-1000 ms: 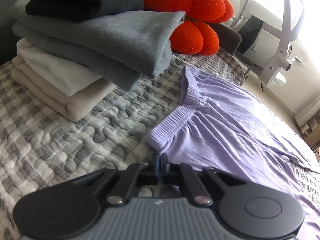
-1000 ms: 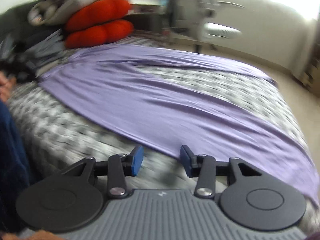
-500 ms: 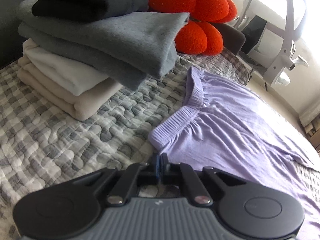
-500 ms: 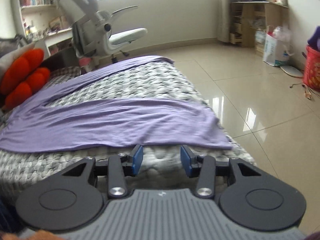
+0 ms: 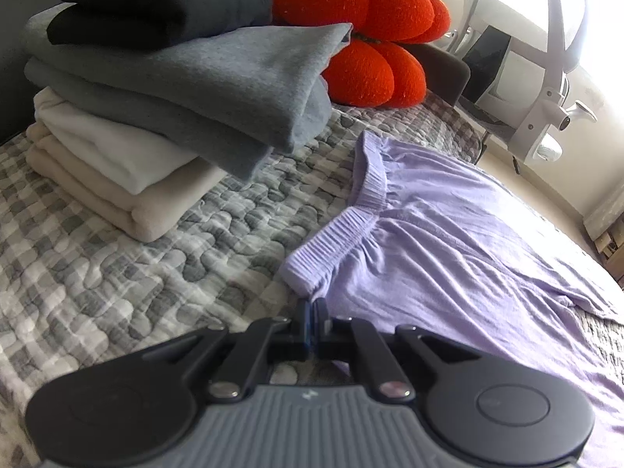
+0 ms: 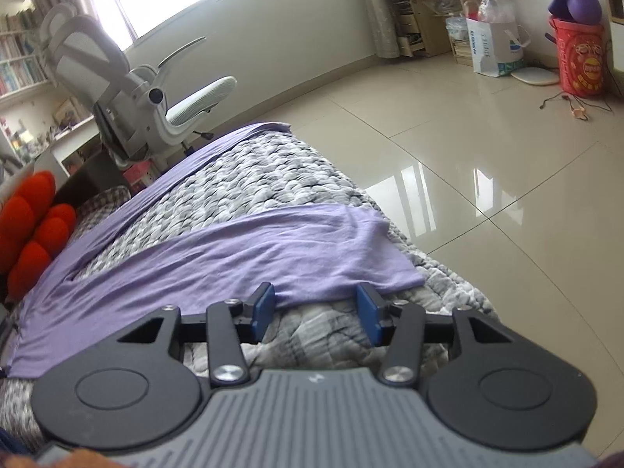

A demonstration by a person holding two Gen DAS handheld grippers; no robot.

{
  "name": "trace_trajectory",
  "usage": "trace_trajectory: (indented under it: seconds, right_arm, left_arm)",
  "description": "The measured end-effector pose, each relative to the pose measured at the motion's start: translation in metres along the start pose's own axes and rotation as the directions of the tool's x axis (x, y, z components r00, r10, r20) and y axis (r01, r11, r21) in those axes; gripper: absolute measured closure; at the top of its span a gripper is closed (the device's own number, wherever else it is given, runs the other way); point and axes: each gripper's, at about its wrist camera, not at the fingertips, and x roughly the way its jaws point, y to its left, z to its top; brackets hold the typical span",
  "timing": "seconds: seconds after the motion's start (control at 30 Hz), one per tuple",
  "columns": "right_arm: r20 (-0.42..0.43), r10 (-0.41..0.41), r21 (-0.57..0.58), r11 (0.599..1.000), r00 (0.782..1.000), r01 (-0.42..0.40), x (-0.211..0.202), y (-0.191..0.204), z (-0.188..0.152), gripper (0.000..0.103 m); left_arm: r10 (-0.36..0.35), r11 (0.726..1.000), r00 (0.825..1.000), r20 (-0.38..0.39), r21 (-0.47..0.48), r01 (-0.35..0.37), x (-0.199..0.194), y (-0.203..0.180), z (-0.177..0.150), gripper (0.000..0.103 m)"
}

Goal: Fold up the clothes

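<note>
Your left gripper [image 5: 311,318] is pinched shut at the waistband corner of the lavender trousers [image 5: 448,249], seemingly nipping the fabric – an anchor near the bed's [image 5: 117,273] side edge, clear of the folded stack [image 5: 156,109]. Your right gripper [image 6: 316,310] hovers at the foot-end edge, jaws opening around the hem [image 6: 343,284] – nothing pressed yet, lined up to lift that leg.

Lilac is seen on the trousers [image 5: 448,257], spread on a quilt [image 5: 117,280] checked in grey and white. In the stack, black [image 5: 156,4], grey [image 5: 202,89], white [image 5: 113,152] and beige [image 5: 128,202] layers are shown. The cushion [image 5: 362,39] is coloured orange-red. Blue pads [image 6: 264,306] are borne on black fingers. The chair [image 6: 128,89] is white, the bucket [image 6: 581,62] red.
</note>
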Motion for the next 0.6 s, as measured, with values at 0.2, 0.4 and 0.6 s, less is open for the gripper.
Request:
trace_trajectory:
  seconds: [0.2,0.4,0.6]
  right_arm:
    - [0.014,0.007,0.088,0.996,1.0,-0.008,0.0,-0.009,0.005,0.052]
    - [0.035,0.018,0.144,0.989,0.999,-0.022,0.0,-0.015,0.008,0.074]
    - [0.054,0.009,0.16,0.987,0.998,-0.017,-0.002,-0.021,0.01,0.1]
  left_arm:
    - [-0.02,1.0,1.0,0.01,-0.003,0.02,0.002,0.001,0.0,0.102]
    - [-0.027,1.0,1.0,0.013,-0.002,0.027,0.002,0.001,0.001,0.102]
    - [-0.028,1.0,0.999,0.021,-0.009,0.029,0.003,0.001,0.0,0.102]
